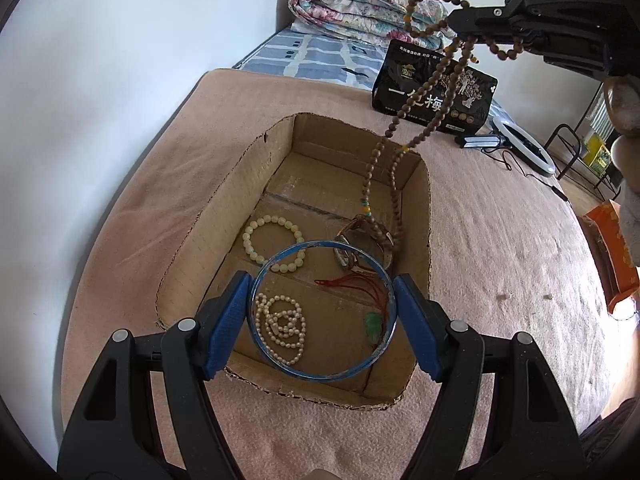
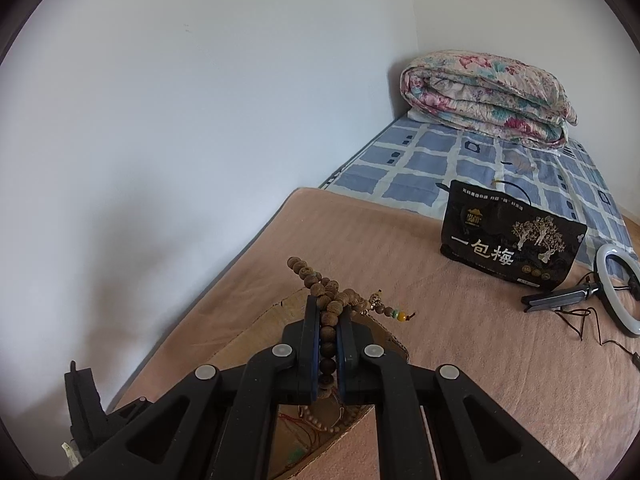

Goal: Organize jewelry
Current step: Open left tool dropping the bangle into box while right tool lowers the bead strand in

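My left gripper is shut on a blue bangle and holds it over the near end of an open cardboard box. In the box lie a cream bead bracelet, a pearl strand, a red cord with a green pendant and a watch. My right gripper is shut on a long brown wooden bead necklace. In the left wrist view the necklace hangs from the right gripper down into the box's far right side.
The box sits on a pink blanket on a bed against a white wall. A black snack bag, a ring light with stand, a folded floral quilt and a blue checked sheet lie beyond.
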The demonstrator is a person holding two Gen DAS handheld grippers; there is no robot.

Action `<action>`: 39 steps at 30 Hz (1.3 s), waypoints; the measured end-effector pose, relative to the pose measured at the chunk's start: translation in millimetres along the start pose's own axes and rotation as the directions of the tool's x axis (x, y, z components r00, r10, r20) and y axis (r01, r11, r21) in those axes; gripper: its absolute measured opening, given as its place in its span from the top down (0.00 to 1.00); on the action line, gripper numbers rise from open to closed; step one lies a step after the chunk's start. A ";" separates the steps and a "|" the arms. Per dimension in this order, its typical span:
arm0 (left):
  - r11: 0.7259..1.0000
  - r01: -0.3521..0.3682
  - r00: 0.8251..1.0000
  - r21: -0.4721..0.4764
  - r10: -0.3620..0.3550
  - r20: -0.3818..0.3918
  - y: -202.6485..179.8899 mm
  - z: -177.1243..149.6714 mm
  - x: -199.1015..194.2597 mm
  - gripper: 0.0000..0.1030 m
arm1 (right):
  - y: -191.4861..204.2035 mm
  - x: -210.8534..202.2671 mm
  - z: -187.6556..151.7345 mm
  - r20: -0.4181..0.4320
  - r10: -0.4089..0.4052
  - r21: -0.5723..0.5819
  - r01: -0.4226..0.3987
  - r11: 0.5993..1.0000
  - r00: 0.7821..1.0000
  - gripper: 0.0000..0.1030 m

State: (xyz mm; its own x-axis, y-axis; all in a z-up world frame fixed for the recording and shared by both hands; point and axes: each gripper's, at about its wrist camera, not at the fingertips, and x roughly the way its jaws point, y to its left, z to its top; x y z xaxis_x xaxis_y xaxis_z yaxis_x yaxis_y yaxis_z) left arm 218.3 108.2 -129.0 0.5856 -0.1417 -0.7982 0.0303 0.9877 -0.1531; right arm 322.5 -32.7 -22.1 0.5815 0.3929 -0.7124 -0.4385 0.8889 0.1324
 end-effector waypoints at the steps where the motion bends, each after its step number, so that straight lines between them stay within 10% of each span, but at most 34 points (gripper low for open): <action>1: 1.000 -0.002 1.000 0.002 0.002 -0.005 -0.3 -1.0 2.1 0.28 | -1.7 6.0 -3.0 -0.011 -0.004 0.001 0.004 1.000 1.000 0.97; 19: 1.000 0.008 1.000 0.018 -0.007 -0.029 -10.8 -5.9 13.9 0.28 | -29.5 62.9 -36.4 -0.124 0.016 0.071 -0.007 0.997 0.992 0.93; 28: 1.000 0.000 0.999 0.000 0.000 -0.037 -12.3 -5.4 12.9 0.27 | -24.6 54.8 -35.8 -0.116 -0.018 0.038 0.022 0.999 0.993 0.29; 39: 1.000 0.008 1.000 -0.024 -0.008 -0.013 -14.7 -1.7 3.2 0.27 | -28.3 33.5 -38.1 -0.087 -0.048 0.061 0.053 0.997 0.995 0.17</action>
State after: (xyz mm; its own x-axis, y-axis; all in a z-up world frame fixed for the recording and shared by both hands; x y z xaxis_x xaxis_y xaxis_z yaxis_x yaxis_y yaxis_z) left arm 218.3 93.2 -130.3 0.5751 -0.1502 -0.8042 0.0149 0.9848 -0.1733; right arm 328.3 -53.7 -76.0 0.5396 0.3280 -0.7754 -0.3647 0.9212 0.1359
